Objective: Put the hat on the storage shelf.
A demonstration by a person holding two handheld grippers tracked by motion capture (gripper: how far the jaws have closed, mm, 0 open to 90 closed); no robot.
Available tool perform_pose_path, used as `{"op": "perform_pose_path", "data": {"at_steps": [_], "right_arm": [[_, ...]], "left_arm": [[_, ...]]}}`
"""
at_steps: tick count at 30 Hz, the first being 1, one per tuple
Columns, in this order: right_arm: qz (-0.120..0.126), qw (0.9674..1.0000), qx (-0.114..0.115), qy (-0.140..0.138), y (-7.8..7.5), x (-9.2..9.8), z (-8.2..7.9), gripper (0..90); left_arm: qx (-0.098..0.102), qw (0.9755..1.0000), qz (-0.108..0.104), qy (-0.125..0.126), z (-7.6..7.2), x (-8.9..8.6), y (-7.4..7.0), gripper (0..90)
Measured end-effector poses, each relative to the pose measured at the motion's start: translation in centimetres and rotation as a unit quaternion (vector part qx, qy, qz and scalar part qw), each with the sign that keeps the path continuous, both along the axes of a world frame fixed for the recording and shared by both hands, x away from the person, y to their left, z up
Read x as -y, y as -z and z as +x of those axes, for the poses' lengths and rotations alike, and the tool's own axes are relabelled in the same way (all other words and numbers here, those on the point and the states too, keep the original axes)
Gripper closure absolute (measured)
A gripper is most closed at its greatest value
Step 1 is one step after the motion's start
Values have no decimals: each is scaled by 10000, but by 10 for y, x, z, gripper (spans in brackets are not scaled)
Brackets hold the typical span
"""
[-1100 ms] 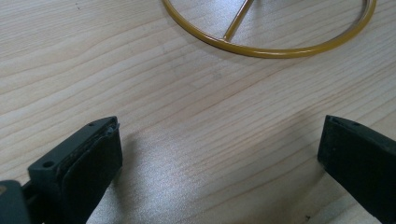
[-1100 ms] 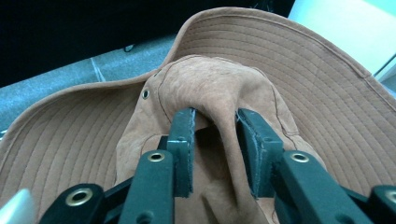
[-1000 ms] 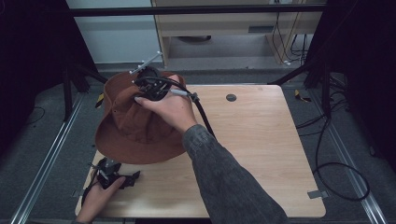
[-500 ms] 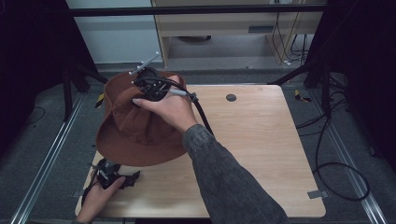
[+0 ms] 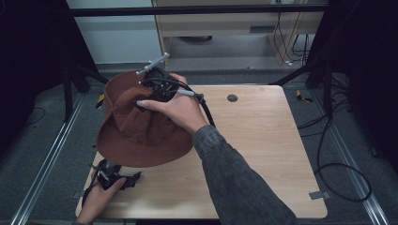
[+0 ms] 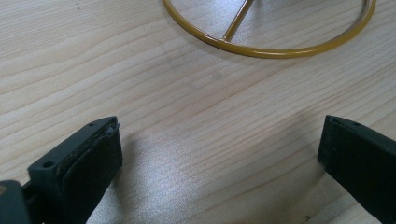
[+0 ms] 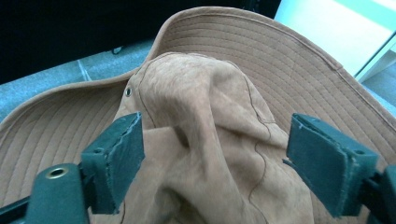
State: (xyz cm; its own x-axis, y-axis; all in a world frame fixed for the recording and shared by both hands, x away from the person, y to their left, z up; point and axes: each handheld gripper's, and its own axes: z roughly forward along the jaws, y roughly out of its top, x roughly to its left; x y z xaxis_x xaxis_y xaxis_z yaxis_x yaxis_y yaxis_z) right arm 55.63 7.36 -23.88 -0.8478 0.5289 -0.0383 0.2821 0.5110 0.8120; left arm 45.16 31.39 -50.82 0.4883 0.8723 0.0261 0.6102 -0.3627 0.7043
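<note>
A brown suede hat (image 5: 141, 133) with a wide brim stands raised over the left part of the wooden table (image 5: 263, 136). My right gripper (image 5: 146, 99) is at the hat's top, held in a hand with a grey sleeve. Its jaws have just been opening. In the right gripper view the crumpled crown (image 7: 201, 93) lies between the pads of my right gripper (image 7: 215, 144) without being pressed. My left gripper (image 5: 127, 180) rests at the table's near left corner. In the left gripper view my left gripper (image 6: 219, 154) stands wide open over bare wood, just short of a gold wire ring (image 6: 261, 50).
A dark round hole (image 5: 232, 98) sits in the tabletop at the back. A black cable (image 5: 206, 112) trails from the right gripper. A cabinet (image 5: 225, 28) stands behind the table, loose cables (image 5: 338, 168) lie on the floor at the right, and metal rails (image 5: 47, 164) run along the left.
</note>
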Motion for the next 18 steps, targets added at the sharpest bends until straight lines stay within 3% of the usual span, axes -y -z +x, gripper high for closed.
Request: {"op": "perform_pose_path", "data": {"at_steps": [8,18], "right_arm": [[5,10000,13,-26,-2,17,-9,127],[158,9997,55,189,-2,63,-11,96]], "left_arm": [[-9,10000,-20,1,0,0,0,0],[-13,10000,-22,1,0,0,0,0]]}}
